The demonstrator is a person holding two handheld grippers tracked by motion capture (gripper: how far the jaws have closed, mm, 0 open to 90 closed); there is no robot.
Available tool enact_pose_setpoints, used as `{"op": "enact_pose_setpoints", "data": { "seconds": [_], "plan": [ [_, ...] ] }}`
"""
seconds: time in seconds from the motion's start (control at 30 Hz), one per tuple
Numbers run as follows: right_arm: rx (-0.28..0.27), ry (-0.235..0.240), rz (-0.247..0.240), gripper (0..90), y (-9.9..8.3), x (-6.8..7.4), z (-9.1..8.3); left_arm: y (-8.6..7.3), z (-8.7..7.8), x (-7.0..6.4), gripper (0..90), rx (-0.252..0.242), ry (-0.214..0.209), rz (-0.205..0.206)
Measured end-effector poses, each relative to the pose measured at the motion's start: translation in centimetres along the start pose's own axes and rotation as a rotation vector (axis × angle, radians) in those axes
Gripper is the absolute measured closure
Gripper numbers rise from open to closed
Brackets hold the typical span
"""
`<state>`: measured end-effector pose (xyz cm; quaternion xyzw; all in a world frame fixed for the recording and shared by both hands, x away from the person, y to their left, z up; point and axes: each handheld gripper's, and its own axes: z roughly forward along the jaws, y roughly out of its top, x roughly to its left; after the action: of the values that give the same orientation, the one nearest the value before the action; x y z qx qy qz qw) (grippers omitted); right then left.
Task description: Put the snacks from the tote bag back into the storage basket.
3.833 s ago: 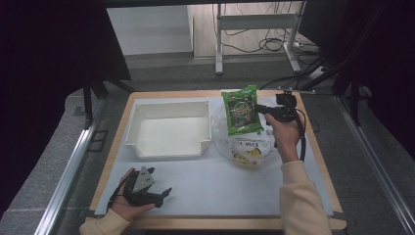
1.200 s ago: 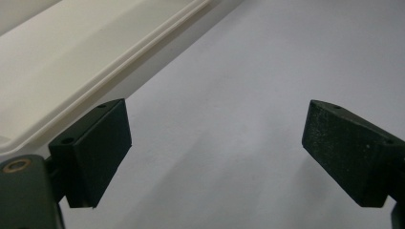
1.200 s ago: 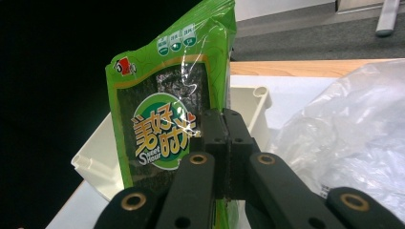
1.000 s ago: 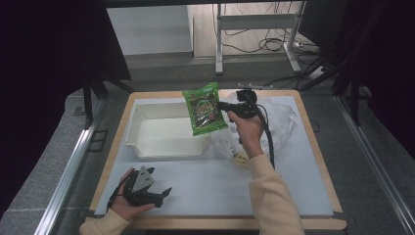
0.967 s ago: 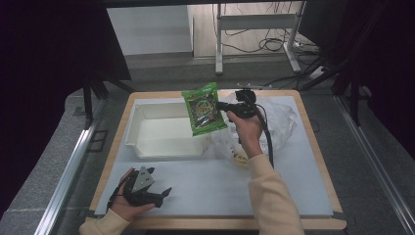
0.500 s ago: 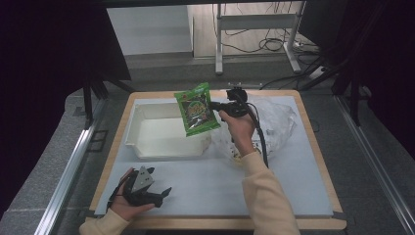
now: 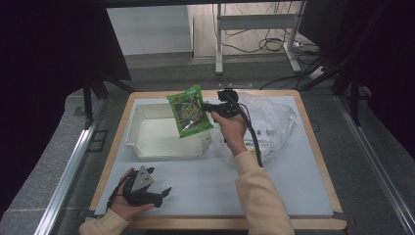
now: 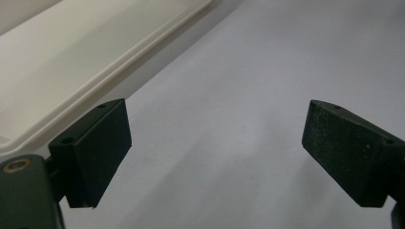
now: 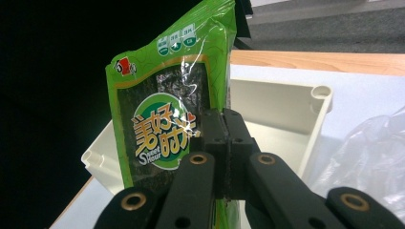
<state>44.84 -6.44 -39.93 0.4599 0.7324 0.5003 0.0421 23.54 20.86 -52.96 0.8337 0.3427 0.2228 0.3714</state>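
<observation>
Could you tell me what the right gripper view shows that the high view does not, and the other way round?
Right gripper view alone: the packet's print, "Sweet" and "Sour" on a round label, and the right claw shut on the packet's edge. High view alone: the left claw resting open on the table, and the person's forearms. Both share the green snack packet held above the white tray, beside the clear plastic bag.

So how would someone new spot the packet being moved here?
Find the white tray on the table's left half. The green snack packet hangs above its right end, pinched by the right gripper. It alone is bright green; the plastic bag beside it is clear.
</observation>
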Motion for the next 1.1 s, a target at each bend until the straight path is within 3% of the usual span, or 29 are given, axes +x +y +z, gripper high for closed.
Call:
{"op": "enact_pose_setpoints", "data": {
  "seconds": [1.1],
  "plan": [
    [0.021, 0.052, 0.017, 89.6, -1.1, 2.1, 4.4, 0.0, -0.1, 0.1, 9.6, -0.01, 0.0, -0.008]
  ]
}}
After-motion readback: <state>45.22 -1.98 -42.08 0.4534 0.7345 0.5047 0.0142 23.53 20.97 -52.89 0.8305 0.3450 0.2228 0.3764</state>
